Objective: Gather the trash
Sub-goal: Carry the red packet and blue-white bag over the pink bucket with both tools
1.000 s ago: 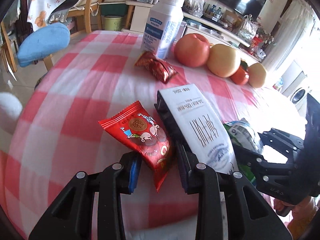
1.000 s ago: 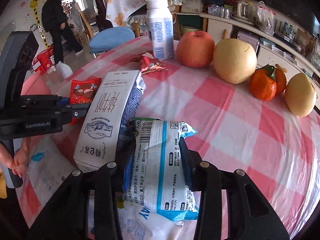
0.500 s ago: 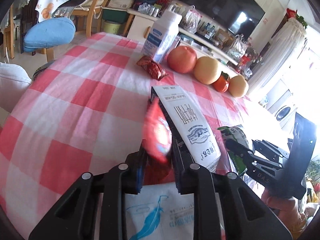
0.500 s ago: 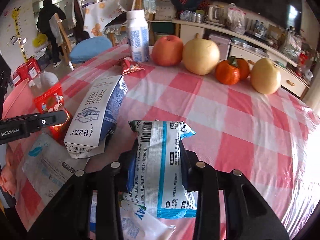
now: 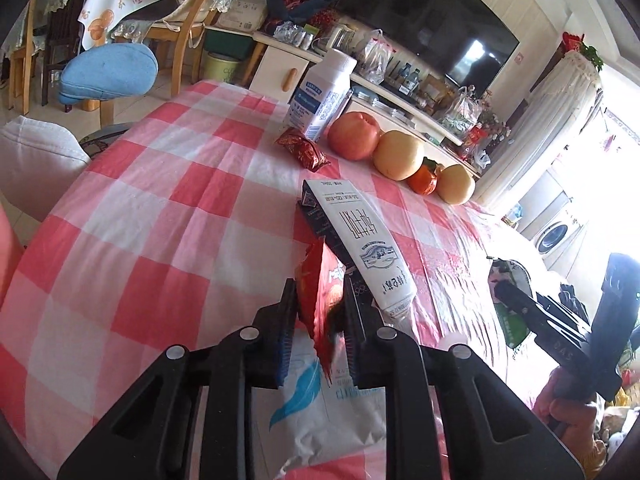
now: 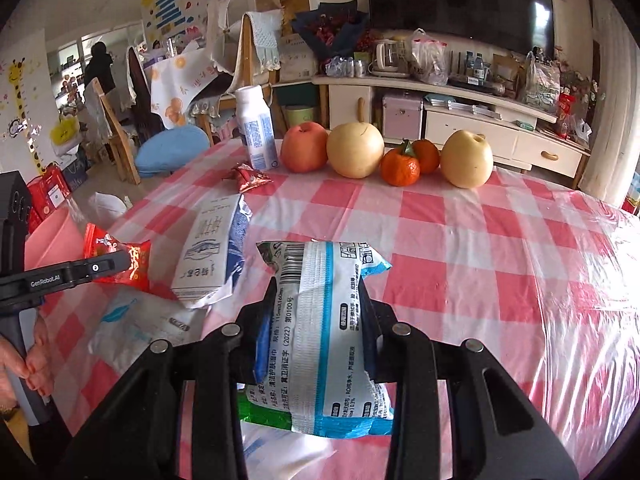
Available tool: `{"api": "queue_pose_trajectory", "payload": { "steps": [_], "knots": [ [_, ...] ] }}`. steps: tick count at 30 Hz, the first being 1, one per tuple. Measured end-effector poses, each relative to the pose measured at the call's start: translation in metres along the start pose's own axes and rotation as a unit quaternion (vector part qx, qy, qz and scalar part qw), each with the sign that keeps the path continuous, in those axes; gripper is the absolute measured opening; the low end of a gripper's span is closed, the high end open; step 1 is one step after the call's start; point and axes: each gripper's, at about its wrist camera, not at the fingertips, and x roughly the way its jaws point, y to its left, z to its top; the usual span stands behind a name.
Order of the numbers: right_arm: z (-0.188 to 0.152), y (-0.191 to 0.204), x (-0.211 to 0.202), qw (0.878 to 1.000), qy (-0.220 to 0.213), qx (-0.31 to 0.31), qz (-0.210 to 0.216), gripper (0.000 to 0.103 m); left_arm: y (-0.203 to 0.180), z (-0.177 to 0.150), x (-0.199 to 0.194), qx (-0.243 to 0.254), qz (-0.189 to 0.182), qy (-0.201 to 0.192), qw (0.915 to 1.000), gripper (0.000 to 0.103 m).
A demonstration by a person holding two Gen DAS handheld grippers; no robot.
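Worktop (image 5: 132, 216) lies open left of left gripper (image 5: 320, 332); its milk carton (image 5: 356, 240) lies just right. Left gripper, jaws just closing, pinches crumpled red wrapper (image 5: 320, 296); right gripper (image 6: 318, 316) clamps blue-white wipes pack (image 6: 324, 328).

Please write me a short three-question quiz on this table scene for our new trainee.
1. True or false: the left gripper is shut on the red wrapper.
2. What does the right gripper hold? A) an orange B) the blue-and-white packet C) the bottle
3. Fill in: the small red wrapper by the bottle lies on the ____ cloth.

Key: 1 true; 2 B; 3 checked (red and white).
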Motion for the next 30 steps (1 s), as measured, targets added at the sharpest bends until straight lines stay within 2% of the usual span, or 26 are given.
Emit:
{"api": "queue_pose_trajectory", "payload": {
  "steps": [9, 14, 21, 30],
  "knots": [
    [-0.009, 0.014, -0.029, 1.000, -0.023, -0.002, -0.013, 0.036, 0.009, -0.009, -0.030, -0.009, -0.005, -0.018, 0.9998, 0.023],
    [-0.011, 0.020, -0.040, 1.000, -0.024, 0.013, -0.003, 0.036, 0.011, -0.011, -0.049, -0.003, -0.007, -0.029, 0.9995, 0.023],
    [-0.012, 0.052, -0.047, 1.000, -0.015, 0.006, 0.025, 0.036, 0.017, -0.010, -0.086, 0.005, -0.007, -0.056, 0.9984, 0.023],
    [0.002, 0.128, -0.043, 0.995, -0.002, -0.019, 0.102, 0.036, 0.049, -0.005, -0.146, -0.009, 0.012, -0.104, 0.9944, 0.023]
  ]
}}
